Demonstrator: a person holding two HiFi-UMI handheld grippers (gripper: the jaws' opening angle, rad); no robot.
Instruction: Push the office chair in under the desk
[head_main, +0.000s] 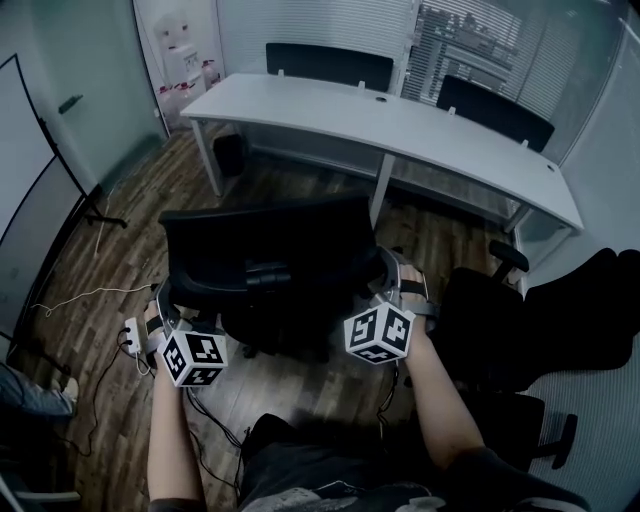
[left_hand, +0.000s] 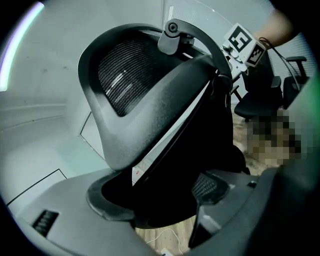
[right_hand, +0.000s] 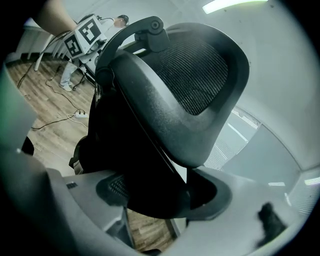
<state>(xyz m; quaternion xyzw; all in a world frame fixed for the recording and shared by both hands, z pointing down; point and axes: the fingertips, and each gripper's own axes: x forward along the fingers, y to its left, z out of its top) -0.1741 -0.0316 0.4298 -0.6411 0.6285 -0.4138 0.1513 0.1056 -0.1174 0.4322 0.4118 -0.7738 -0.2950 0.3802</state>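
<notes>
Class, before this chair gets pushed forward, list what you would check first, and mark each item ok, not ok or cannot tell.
1. The left gripper clamped on the office chair backrest: ok.
2. The right gripper clamped on the backrest's other side: ok.
3. Chair's front towards the desk: ok.
4. Space under the desk free: cannot tell; a dark box stands near its left leg.
5. The floor cable clear of the chair's base: cannot tell; the base is in shadow.
</notes>
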